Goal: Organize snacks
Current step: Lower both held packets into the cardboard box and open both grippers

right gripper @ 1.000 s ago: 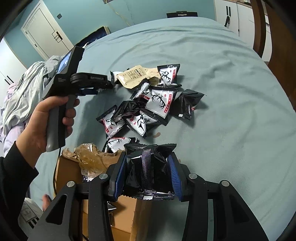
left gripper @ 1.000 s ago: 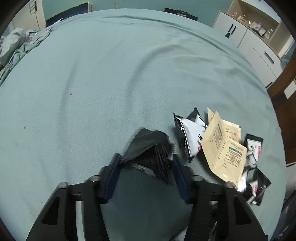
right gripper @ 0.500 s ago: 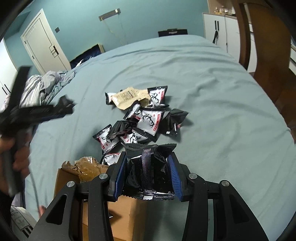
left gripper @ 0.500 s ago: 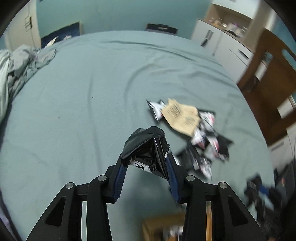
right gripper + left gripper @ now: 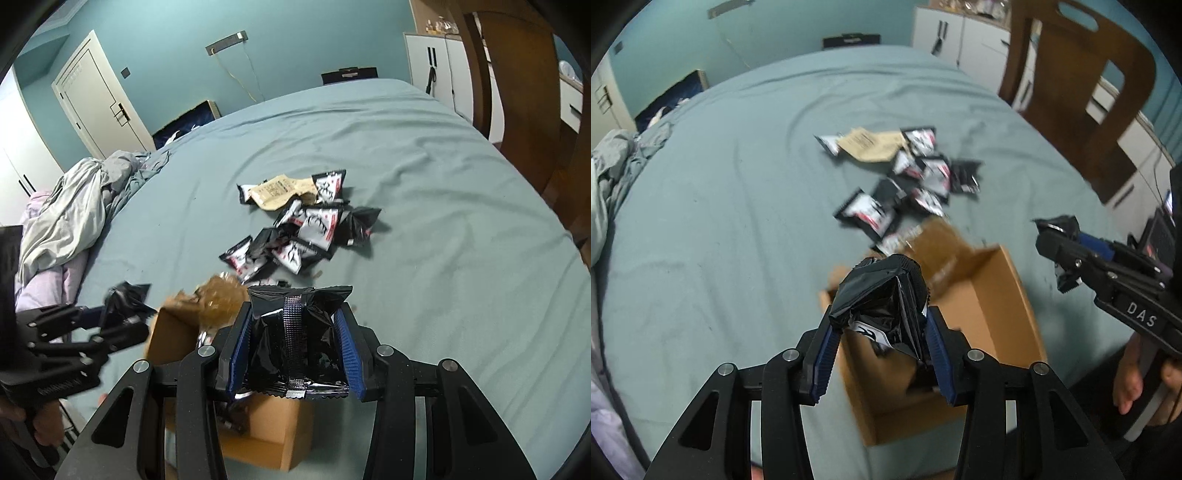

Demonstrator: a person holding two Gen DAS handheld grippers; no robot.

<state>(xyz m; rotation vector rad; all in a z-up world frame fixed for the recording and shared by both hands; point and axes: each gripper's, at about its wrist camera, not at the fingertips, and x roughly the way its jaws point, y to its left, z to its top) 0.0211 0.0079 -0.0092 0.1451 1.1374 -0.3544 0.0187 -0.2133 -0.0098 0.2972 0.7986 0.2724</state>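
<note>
While the left claw [image 5: 881, 332] pinches a crumpled black snack packet [image 5: 882, 299] between its blue pads, its jaws have just been easing apart a little, yet the packet is pressed on both sides. That packet stands on end, its long axis running away from the claw, crimped top farthest out. Directly beneath and beyond it lies an open cardboard box [image 5: 1008, 295] on the bed [image 5: 738, 184], one flap raised on the far side with crinkled brown wrapping [image 5: 938, 240] at it.

The right claw [image 5: 295, 343] grips a second black packet [image 5: 297, 339] flat-on, its back seam running straight away from the claw, serrated ends near and far. The box sits just below and to the left of this claw.

Past the box, ahead of both claws, a loose heap of black-and-white packets [image 5: 310, 229] lies on the teal sheet, with a tan sachet [image 5: 277, 190] at its far edge. Rumpled bedding [image 5: 70, 210] lies far left; a wooden chair [image 5: 1082, 88] stands far right.
</note>
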